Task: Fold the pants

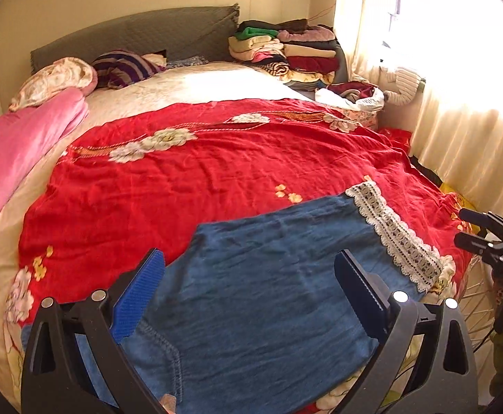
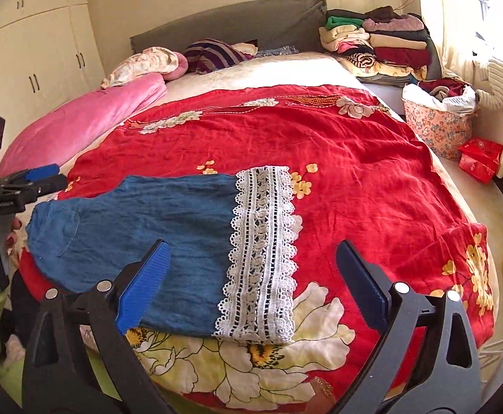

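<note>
Left tongs, spread wide and holding nothing, over the waist end of the blue pants, which lie flat on the red floral bedspread near the bed's foot, lace hem to the right; right tongs, likewise wide and empty, above that hem.

Pants flat on bedspread near its front edge — pillows behind, basket right
</note>
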The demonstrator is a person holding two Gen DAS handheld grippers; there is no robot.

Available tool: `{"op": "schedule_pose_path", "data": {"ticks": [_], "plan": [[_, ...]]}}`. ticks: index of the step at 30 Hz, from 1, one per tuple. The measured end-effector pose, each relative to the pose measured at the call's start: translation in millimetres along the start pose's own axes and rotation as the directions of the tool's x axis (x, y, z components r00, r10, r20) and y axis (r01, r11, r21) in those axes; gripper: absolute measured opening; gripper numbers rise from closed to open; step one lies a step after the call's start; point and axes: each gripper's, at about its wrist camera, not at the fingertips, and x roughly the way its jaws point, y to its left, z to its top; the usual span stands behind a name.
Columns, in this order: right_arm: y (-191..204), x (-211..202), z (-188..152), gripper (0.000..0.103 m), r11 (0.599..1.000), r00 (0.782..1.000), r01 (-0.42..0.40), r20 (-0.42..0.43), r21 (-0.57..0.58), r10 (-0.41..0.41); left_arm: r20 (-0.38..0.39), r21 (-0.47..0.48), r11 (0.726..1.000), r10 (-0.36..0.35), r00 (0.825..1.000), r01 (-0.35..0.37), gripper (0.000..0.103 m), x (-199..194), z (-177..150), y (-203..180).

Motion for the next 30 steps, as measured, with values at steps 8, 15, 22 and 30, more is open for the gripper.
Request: {"op": "schedule_pose_path", "data": {"ticks": [8, 15, 22, 30], "plan": [[-12, 10, -15, 0.092, 0.999, 0.999, -0.016, -0.035, 0.037, 0.017, -0.025, 0.087, 0.995, -0.056, 0.998, 0.058, 0.098, 38, 21, -40], [-16, 33, -39, 0.092, 0.994, 0.994, -0.059, -0.087, 0.094, 0.068, -0.079, 0.178, 0.978, -0.098, 0.992, 0.111, 0.098, 90, 32, -75], [-17, 49, -53, 0.092, 0.990, 0.987, -0.074, -0.135, 0.124, 0.091, -0.161, 0.200, 0.962, -0.156, 0.975, 0.187, 0.098, 140, 41, -92], [-15, 57, -60, 0.094, 0.984, 0.986, -0.083, -0.130, 0.158, 0.104, -0.225, 0.145, 0.961, -0.201, 0.953, 0.237, 0.097, 189, 49, -92]]}}
